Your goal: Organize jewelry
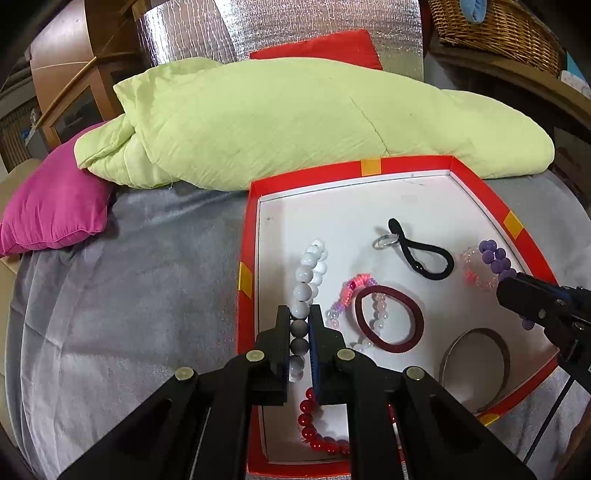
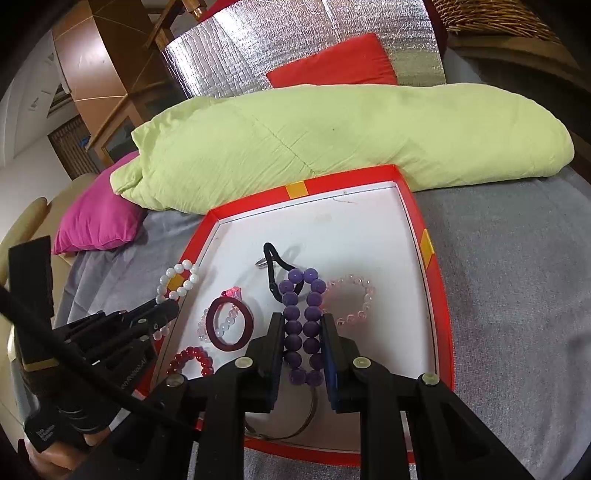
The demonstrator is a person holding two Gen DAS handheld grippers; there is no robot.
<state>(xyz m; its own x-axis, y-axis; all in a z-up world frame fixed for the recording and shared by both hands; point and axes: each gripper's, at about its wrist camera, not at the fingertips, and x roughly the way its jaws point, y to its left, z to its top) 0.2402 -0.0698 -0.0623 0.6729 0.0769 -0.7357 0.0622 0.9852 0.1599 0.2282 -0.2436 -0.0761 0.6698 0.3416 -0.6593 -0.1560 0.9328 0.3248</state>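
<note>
A red box lid with a white floor (image 1: 406, 206) (image 2: 369, 229) lies on the grey bed cover. My left gripper (image 1: 300, 317) is shut on a white bead bracelet (image 1: 306, 273), also seen in the right wrist view (image 2: 177, 280), held over the tray's left side. My right gripper (image 2: 302, 321) is shut on a purple bead bracelet (image 2: 301, 314), whose beads show in the left wrist view (image 1: 495, 254). In the tray lie a black hair tie with a ring (image 1: 424, 251), a maroon hair tie (image 1: 388, 319), a red bead bracelet (image 1: 314, 428), a clear pink bracelet (image 2: 349, 299) and a metal bangle (image 1: 476, 365).
A folded light green quilt (image 1: 295, 122) lies just behind the tray. A magenta pillow (image 1: 55, 206) sits at the left and a red pillow (image 1: 321, 48) behind the quilt. A wicker basket (image 1: 498, 29) stands at the back right. Grey bed cover (image 1: 129, 295) surrounds the tray.
</note>
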